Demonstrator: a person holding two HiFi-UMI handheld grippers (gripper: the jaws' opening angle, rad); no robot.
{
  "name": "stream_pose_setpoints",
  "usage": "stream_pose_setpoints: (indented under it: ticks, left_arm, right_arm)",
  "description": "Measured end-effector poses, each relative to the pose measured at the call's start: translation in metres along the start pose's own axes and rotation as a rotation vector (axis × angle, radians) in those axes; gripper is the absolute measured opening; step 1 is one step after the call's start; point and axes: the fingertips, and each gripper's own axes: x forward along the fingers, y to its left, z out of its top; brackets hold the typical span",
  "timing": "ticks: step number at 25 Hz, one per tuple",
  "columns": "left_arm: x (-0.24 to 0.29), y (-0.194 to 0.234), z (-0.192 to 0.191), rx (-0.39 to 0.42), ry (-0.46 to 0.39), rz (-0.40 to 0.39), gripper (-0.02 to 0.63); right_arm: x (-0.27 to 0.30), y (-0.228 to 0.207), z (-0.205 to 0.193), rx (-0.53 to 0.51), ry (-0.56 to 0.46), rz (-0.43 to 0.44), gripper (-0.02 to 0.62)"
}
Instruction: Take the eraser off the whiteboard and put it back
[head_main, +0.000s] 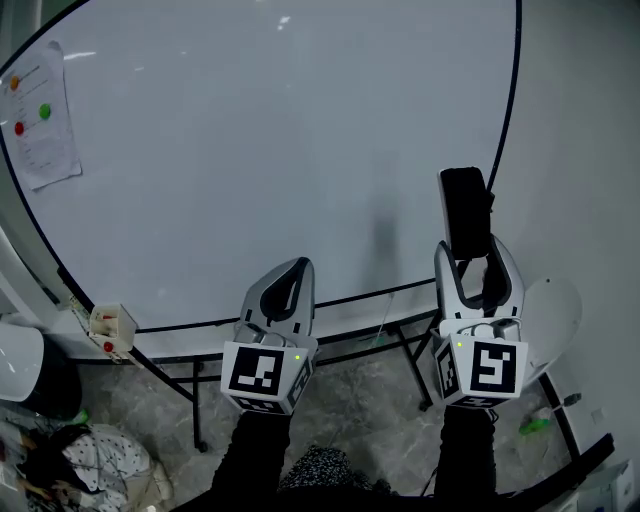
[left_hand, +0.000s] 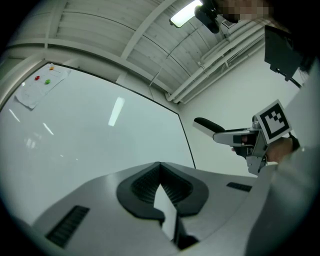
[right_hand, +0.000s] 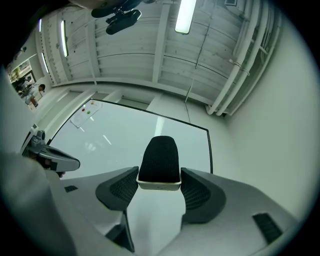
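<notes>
The right gripper is clenched on the eraser, pinching its lower end from both sides so that the long axis runs straight out past the jaws, toward the top of the head view. The eraser sits at the right edge of the whiteboard, and seems to be held just off the surface, not resting on it. The board's open face lies up and to the left of it. The left gripper, lower centre, has its jaws together on nothing and is farther from the eraser.
</notes>
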Motion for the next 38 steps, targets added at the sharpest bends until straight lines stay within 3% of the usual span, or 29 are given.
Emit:
stream_pose_setpoints:
  ticks: [10,26,32,38]
  left_arm:
    - [0.055,-0.022,-0.012,-0.011,-0.013,-0.045,0.006]
    - [0.197,-0.007,-0.016,-0.014,-0.119,-0.099,0.006]
    - [0.218,-0.017,-0.017,-0.006,-0.135,-0.125,0.006]
    - [0.233,-0.024,-0.027,0.013,-0.108,-0.084,0.006]
  right_arm:
    - [0.020,-0.048,-0.027,-0.010,0.013,-0.057,0.276]
    - [0.131,-0.104,-0.068,-0.057,-0.021,-0.121,0.276]
    - [0.147,-0.122,-0.086,-0.044,-0.012,-0.141,0.276]
    - [0.161,-0.142,-0.105,-0.018,-0.015,-0.115,0.276]
